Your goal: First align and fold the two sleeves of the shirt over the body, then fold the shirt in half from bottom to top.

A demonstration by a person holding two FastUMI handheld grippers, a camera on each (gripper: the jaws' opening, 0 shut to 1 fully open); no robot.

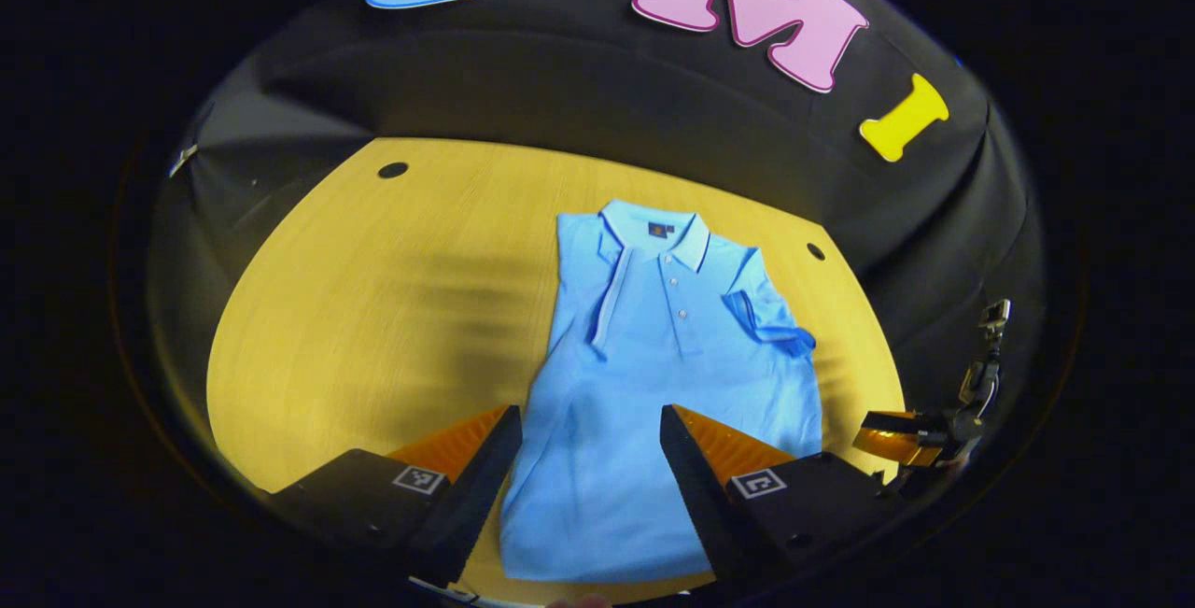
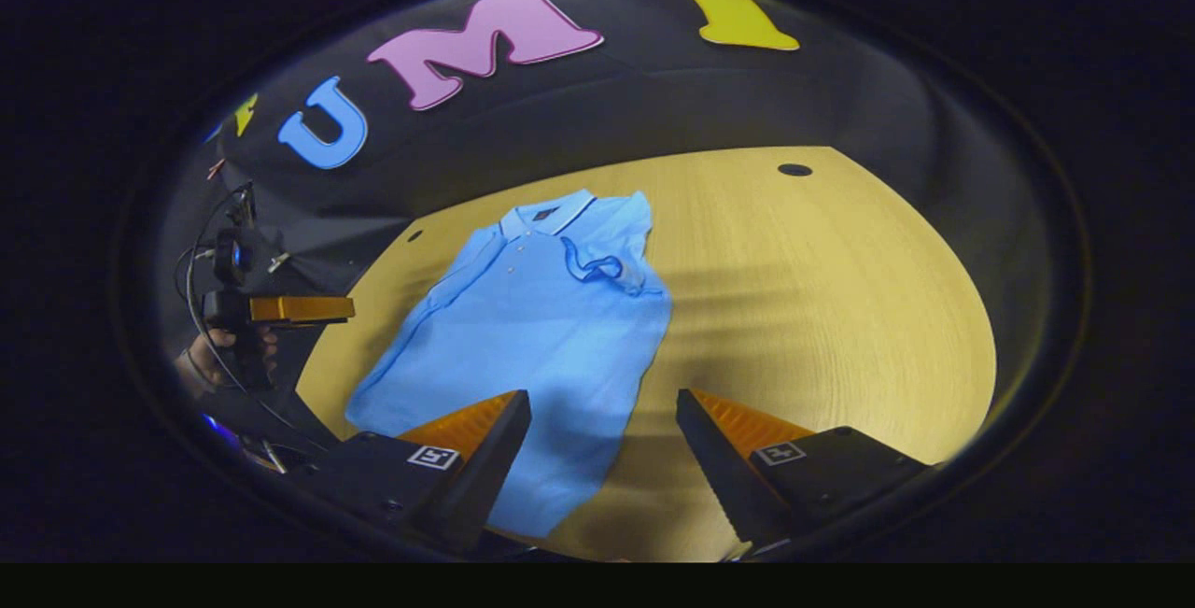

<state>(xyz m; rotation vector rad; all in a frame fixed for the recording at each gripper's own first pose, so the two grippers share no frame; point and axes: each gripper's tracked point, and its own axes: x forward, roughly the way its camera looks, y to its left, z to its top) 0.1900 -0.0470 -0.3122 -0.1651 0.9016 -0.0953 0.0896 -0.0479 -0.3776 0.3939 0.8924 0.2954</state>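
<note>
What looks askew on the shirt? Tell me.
On the light blue polo shirt, the sleeve folded over the body is crumpled and bunched rather than flat. The other sleeve lies in a neat narrow strip. Nothing else stands out.

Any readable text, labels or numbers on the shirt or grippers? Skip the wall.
Shirt neck label: too small to read.
Markers on left gripper: square code patterns, no words.
Markers on right gripper: likewise, no words.
No legible text elsewhere.
</note>
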